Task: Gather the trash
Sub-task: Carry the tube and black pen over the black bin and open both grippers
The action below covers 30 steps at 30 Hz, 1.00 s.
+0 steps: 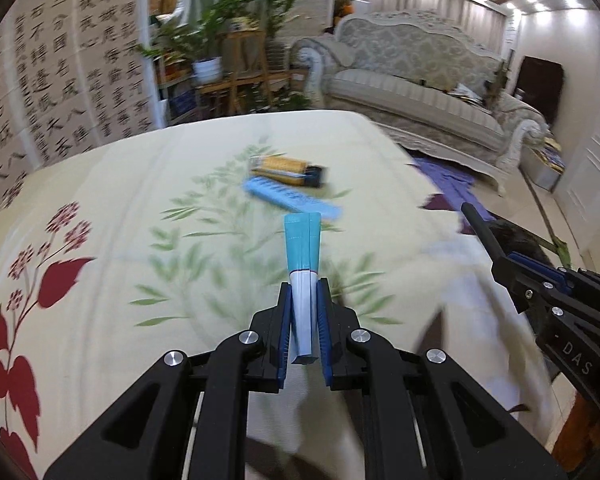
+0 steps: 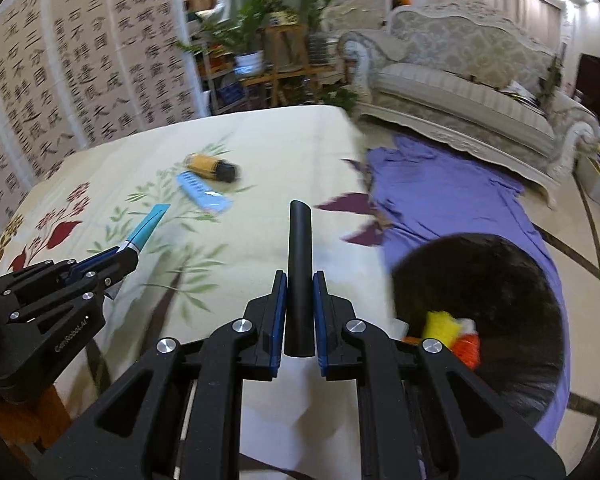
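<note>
The task is partly done: some trash lies in the black bag (image 2: 496,276), the left hand-held gripper (image 1: 303,292) clamps a tube (image 1: 302,248), the right hand-held gripper (image 2: 299,280) clamps a black cylinder (image 2: 300,264), and two packs (image 1: 288,178) wait on the worktop (image 1: 140,184).

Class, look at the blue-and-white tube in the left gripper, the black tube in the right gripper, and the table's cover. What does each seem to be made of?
Blue-and-white tube: likely soft plastic, smooth finish; its far end is crimped flat.
Black tube: probably rigid plastic, perhaps metal; matte, uniformly round, no dents.
Table cover: looks like woven cloth, matte, printed with leaves and red flowers; it drapes over the table's edge.
</note>
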### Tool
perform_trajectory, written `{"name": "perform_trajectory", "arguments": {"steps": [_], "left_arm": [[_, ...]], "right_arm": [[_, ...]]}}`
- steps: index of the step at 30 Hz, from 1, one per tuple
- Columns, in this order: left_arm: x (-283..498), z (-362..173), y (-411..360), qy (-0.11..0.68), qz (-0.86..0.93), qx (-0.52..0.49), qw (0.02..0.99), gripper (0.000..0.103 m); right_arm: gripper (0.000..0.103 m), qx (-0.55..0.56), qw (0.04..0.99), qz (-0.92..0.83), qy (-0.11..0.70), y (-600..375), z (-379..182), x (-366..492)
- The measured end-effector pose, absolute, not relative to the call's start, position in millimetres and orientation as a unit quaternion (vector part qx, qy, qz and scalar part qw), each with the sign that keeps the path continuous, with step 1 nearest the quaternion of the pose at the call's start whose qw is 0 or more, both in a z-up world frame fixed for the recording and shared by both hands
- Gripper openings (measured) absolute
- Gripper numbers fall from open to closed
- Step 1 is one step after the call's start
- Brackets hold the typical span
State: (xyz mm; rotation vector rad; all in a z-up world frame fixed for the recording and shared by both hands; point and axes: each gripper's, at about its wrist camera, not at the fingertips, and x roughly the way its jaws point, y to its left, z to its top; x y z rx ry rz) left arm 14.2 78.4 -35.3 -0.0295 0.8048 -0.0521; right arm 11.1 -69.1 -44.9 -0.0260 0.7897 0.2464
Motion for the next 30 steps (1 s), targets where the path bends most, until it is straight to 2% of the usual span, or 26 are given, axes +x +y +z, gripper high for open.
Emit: {"name": "perform_trajectory", "arguments": {"steps": [17,30], "left_arm": [[26,-29,-47,0.373,-0.13,0.038,0.918,0.013],[44,-38,-92,0.375,-0.145,0.065,0.913,0.013]], "right_arm": [[0.013,0.038,0.928,-0.005,0.371,-186,-53,0],[0.013,0.047,0.928,-0.041,0.367,-219,-65,8]]}}
